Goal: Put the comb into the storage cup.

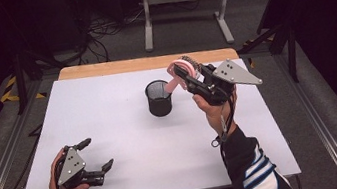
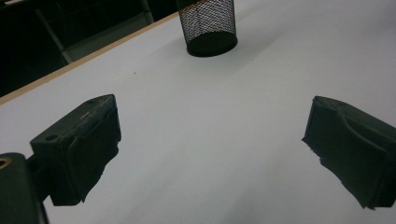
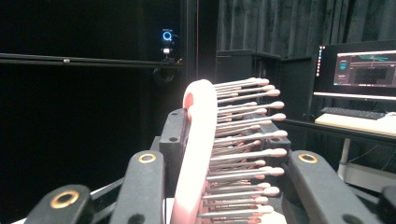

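Observation:
A pink hairbrush [image 1: 183,67] with metal bristles [image 3: 243,140] is held above the table's far right part. My right gripper [image 1: 187,75] is shut on its head, and the pink back [image 3: 194,154] stands between the jaws in the right gripper view. The brush's handle [image 1: 171,85] slants down toward the right rim of a black mesh cup [image 1: 159,97]. The cup [image 2: 208,25] stands upright on the white table [image 1: 128,146]. My left gripper [image 1: 97,153] rests low at the near left, open, with bare table between its jaws [image 2: 215,140].
The white tabletop has a wooden far edge [image 1: 146,63]. Beyond it stand a grey desk frame [image 1: 186,6] and cables on the floor. A lit monitor [image 3: 362,70] and a keyboard [image 3: 350,113] appear far off in the right gripper view.

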A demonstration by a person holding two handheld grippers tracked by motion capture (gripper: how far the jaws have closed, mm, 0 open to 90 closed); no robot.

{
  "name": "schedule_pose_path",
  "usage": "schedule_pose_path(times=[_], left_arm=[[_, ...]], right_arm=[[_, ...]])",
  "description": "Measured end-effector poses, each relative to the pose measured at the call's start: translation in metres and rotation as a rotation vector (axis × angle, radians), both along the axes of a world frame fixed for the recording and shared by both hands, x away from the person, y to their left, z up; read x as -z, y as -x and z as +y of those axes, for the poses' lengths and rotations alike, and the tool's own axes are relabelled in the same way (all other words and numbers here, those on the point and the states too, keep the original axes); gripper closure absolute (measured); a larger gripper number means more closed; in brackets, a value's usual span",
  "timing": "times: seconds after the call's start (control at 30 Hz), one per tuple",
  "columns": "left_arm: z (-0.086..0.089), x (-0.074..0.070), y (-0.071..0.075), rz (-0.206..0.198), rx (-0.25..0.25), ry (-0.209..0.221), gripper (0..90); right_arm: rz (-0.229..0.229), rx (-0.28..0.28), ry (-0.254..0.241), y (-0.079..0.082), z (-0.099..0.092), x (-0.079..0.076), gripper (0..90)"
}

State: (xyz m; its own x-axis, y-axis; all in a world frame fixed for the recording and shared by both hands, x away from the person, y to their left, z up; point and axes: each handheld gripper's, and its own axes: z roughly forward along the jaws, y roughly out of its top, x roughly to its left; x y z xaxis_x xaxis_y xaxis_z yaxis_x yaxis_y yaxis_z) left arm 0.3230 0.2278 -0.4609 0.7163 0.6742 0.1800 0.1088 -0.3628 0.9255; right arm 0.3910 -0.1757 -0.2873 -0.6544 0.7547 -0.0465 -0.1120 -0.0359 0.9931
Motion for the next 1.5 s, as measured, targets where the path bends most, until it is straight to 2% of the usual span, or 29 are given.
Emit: schedule_pose_path(times=[0.37, 0.57, 0.6, 1.03, 1.5], left_arm=[[0.000, 0.000, 0.000, 0.004, 0.004, 0.004, 4.9], [0.001, 0.000, -0.001, 0.004, 0.004, -0.003, 4.9], [0.001, 0.000, 0.000, 0.005, 0.005, 0.000, 4.9], [0.002, -0.001, 0.000, 0.004, 0.008, 0.009, 4.9], [0.002, -0.001, 0.001, -0.003, 0.012, 0.006, 4.9]], right_arm=[[0.011, -0.001, 0.016, -0.012, 0.010, 0.003, 63.0], [0.027, -0.002, 0.010, -0.018, 0.014, 0.007, 63.0], [0.035, -0.003, -0.005, -0.019, 0.015, 0.008, 63.0], [0.054, 0.008, 0.018, -0.034, 0.023, 0.017, 63.0], [0.113, 0.022, -0.001, -0.048, 0.028, 0.032, 63.0]])
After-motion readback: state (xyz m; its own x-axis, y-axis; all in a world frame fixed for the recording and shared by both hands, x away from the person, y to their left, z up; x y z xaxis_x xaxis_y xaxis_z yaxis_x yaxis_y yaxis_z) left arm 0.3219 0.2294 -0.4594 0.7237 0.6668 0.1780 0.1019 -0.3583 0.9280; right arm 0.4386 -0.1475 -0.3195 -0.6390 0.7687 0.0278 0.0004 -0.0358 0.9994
